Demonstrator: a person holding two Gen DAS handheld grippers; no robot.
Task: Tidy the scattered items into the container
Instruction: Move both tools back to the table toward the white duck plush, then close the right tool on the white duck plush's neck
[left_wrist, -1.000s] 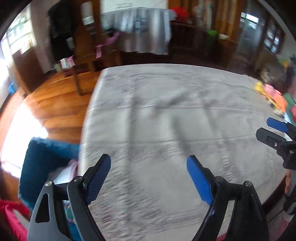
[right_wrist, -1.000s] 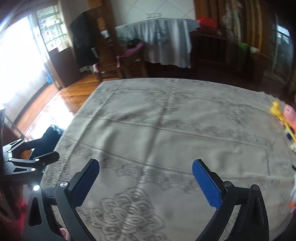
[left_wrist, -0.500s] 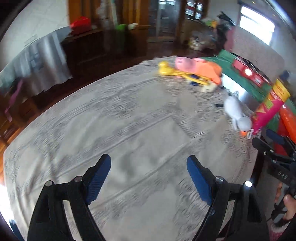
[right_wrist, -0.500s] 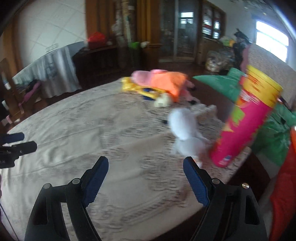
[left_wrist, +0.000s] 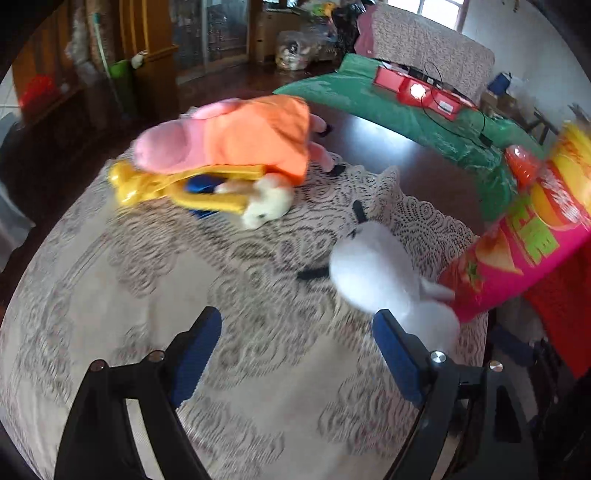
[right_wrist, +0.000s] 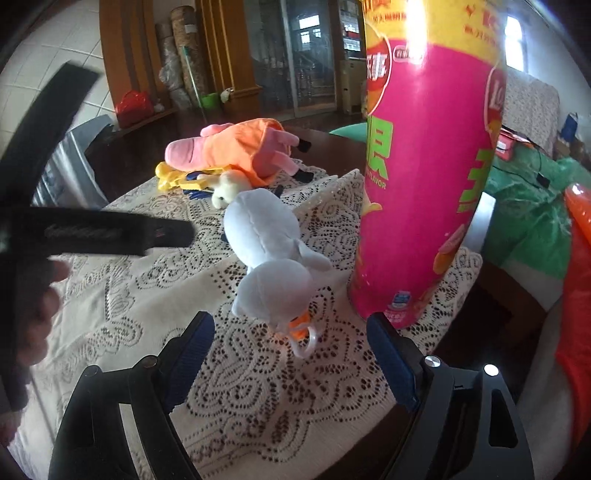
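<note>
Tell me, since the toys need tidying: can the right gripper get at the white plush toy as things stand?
Probably yes. The right gripper is open, and the white plush toy lies just ahead on the lace cloth with nothing between. The pink chip canister stands close beside it and crowds one side.

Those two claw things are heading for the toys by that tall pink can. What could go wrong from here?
1. The tall pink can stands upright near the table corner, right beside the white plush toy; a sideways nudge from the open right gripper might tip it off.
2. The lace tablecloth is full of holes, so a fingertip could snag and drag it.
3. The left gripper is close by, so the two could collide.
</note>
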